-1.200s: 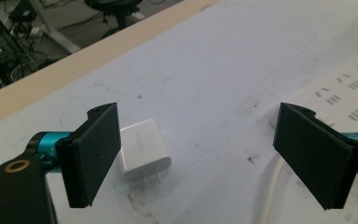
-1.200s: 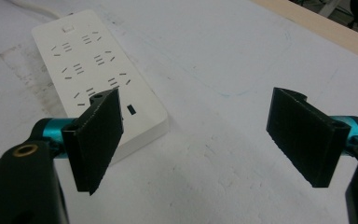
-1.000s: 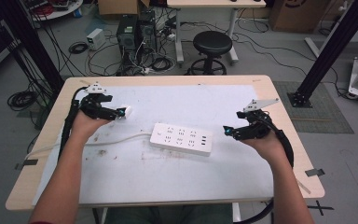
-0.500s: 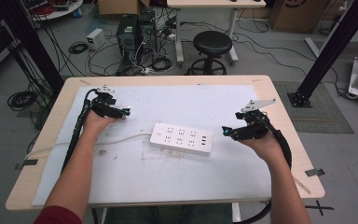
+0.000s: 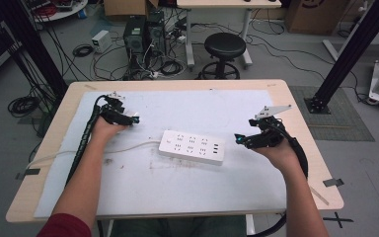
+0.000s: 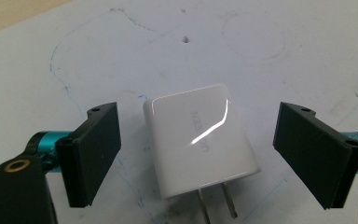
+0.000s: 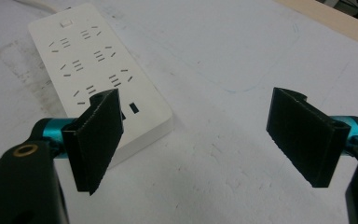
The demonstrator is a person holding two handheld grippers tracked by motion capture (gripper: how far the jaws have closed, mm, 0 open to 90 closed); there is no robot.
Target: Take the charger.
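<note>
On the white worktop (image 5: 192,187), the white charger plug (image 6: 200,144) lies flat between the spread jaws of the left hand-held gripper (image 6: 214,154), untouched by either. Near the right end of the white power strip (image 5: 192,147), the right hand-held gripper (image 7: 205,140) hovers with jaws wide apart, holding nothing

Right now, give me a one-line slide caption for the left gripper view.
Open left gripper straddles a white charger lying flat on the white mat, prongs toward the camera, both jaws clear of it.
</note>
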